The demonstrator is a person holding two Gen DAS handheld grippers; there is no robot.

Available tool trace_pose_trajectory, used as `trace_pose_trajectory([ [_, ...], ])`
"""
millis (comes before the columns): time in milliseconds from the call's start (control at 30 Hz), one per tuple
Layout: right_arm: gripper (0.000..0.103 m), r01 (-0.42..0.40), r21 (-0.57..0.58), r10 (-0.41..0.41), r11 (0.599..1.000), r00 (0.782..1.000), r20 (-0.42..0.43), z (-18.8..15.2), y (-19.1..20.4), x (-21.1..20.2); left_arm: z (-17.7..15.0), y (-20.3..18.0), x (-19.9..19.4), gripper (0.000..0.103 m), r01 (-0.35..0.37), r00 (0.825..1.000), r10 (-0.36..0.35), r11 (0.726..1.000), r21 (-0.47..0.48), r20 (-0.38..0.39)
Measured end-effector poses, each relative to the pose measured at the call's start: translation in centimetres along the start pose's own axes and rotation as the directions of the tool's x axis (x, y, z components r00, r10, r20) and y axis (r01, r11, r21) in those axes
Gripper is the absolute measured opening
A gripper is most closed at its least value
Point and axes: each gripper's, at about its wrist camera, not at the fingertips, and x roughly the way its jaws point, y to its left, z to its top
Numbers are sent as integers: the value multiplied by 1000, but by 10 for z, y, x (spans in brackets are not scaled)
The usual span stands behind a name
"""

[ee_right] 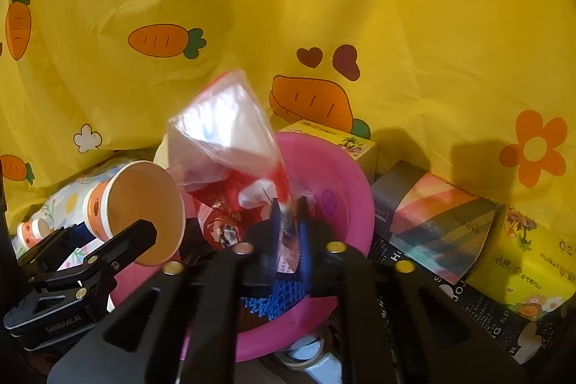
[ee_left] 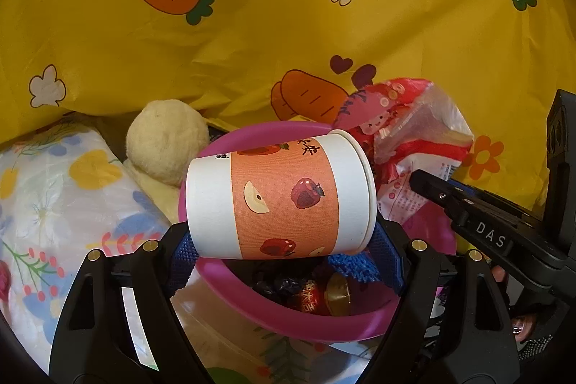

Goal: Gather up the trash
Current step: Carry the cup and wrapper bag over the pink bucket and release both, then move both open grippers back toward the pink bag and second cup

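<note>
Left gripper [ee_left: 284,240] clamps my paper cup [ee_left: 280,193] sideways over the pink basin [ee_left: 324,322] rim; it's light, crushable. Right gripper [ee_right: 288,222] jaws part-open around the slippery wrapper [ee_right: 230,146].

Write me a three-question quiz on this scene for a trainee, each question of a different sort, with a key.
1. True or false: the paper cup gripped in the left claw stands upright.
2. What is between the fingers of the right claw? A) a spoon B) a red-and-clear wrapper C) a glass bottle
3. In one word, what colour is the basin under both claws?

Key: 1. False, the cup lies on its side. 2. B. 3. Pink.
</note>
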Motion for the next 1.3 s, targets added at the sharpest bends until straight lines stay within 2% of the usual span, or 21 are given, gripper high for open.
trace_pose_trajectory([
  [33,65,10,12,-11,1000,1000,29,-1,-2,-4,0,0,1,82,2,1000,-2,1000,-1,-7],
  [67,75,11,18,-12,1000,998,59,-2,-3,-9,-1,0,1,86,0,1000,0,1000,-4,-9],
  [133,75,14,13,-15,1000,996,86,0,-6,-15,-2,1,1,90,-7,1000,7,1000,-11,-3],
  [267,76,-2,36,-2,999,993,120,3,-12,-25,-3,9,-4,93,-7,1000,7,999,-54,2],
  [333,82,-7,34,2,999,989,150,4,-13,-31,-4,13,-9,95,-11,1000,12,997,-70,18],
  [633,84,39,6,-39,999,981,189,7,-2,-36,-11,24,-43,95,-83,994,89,993,-81,70],
  [833,84,183,-30,-177,983,974,138,15,3,-8,-16,31,-73,95,-126,986,135,988,-92,98],
  [900,84,207,-54,-201,977,975,95,17,6,7,-18,34,-80,95,-140,984,149,986,-95,101],
  [967,84,223,-74,-216,972,972,91,18,8,12,-19,37,-85,95,-159,981,168,982,-97,95],
  [1100,84,312,-128,-300,941,948,106,24,15,23,-23,42,-99,95,-166,979,176,981,-101,104],
  [1200,84,301,-147,-296,942,954,53,26,16,29,-27,44,-110,95,-179,976,189,979,-96,111],
  [1300,84,265,-132,-258,955,964,69,25,16,16,-29,49,-119,96,-206,969,217,974,-99,118],
])
